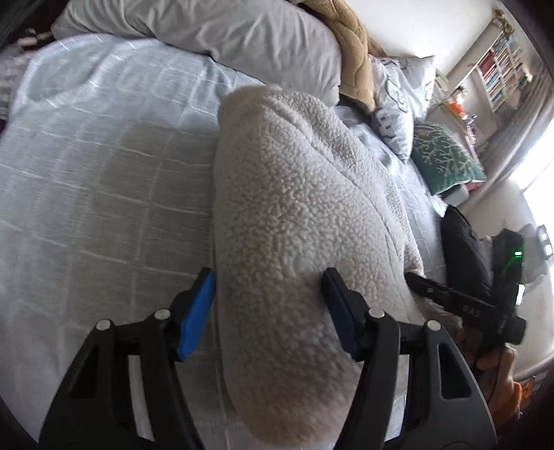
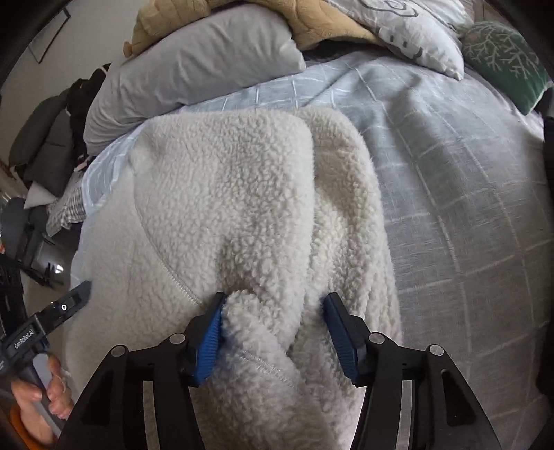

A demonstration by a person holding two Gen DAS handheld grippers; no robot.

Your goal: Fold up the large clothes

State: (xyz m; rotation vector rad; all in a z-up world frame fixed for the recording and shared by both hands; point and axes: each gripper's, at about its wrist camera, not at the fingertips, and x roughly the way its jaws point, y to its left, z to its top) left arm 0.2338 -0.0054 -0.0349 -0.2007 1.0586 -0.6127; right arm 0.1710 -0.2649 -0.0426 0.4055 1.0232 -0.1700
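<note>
A cream sherpa fleece garment lies folded on the bed; it also fills the right wrist view. My left gripper is open, its blue pads straddling the near end of the fleece without pinching it. My right gripper is open too, jaws wide around a raised fold of the fleece by its zipper seam. The right gripper shows at the right of the left wrist view, and the left gripper at the lower left of the right wrist view.
The bed has a light blue checked cover. At its head lie a grey pillow, a tan blanket, a patterned pillow and a green cushion. A black item sits at the bed's right edge.
</note>
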